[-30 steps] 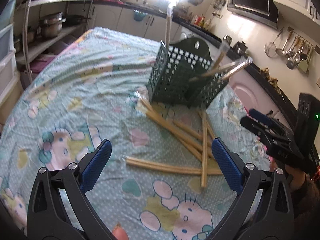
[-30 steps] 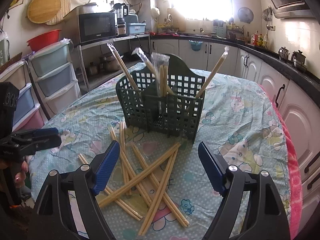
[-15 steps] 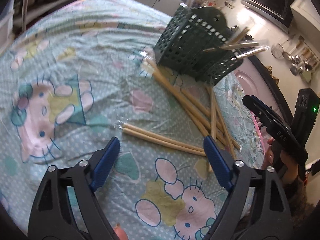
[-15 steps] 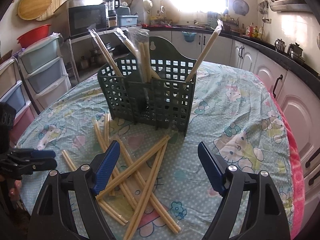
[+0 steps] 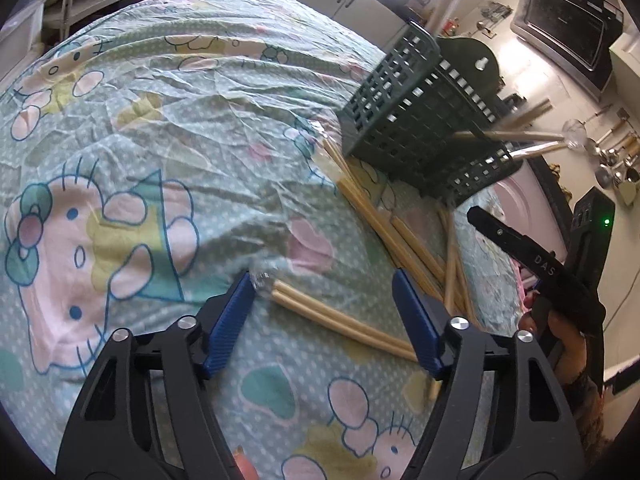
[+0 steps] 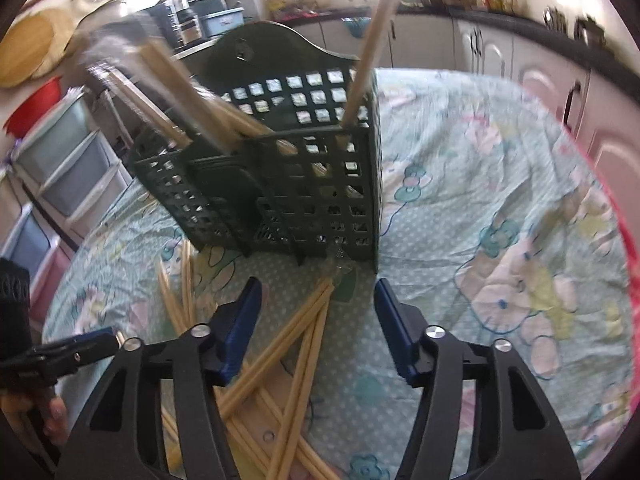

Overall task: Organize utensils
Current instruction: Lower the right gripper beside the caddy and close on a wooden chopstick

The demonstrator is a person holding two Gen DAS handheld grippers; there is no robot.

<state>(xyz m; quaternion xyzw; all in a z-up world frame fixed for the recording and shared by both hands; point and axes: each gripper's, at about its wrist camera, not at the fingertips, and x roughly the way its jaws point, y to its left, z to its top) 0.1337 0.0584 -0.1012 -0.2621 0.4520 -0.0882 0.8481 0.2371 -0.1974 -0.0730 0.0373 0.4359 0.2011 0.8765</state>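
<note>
Several wrapped bamboo chopstick pairs lie scattered on the cartoon-print tablecloth (image 5: 132,128) in front of a dark green lattice utensil basket (image 5: 420,140) (image 6: 280,184), which holds a few pairs upright. My left gripper (image 5: 324,280) hangs low over one chopstick pair (image 5: 340,322). Its jaws are closing and the pair lies crosswise between them, untouched by the pads. My right gripper (image 6: 317,286) sits just before the basket. Its jaws are closing too, with the ends of a chopstick pair (image 6: 308,320) between them, ungripped.
Each view shows the other gripper and the hand holding it: the right gripper (image 5: 528,256) beside the pile, the left gripper (image 6: 60,354) at the lower left. Kitchen counters, cabinets (image 6: 492,56) and plastic drawers (image 6: 68,168) surround the table.
Both grippers have come down closer to the chopsticks and their jaws have narrowed. The right one has moved up near the basket. The left one now straddles the near pair.
</note>
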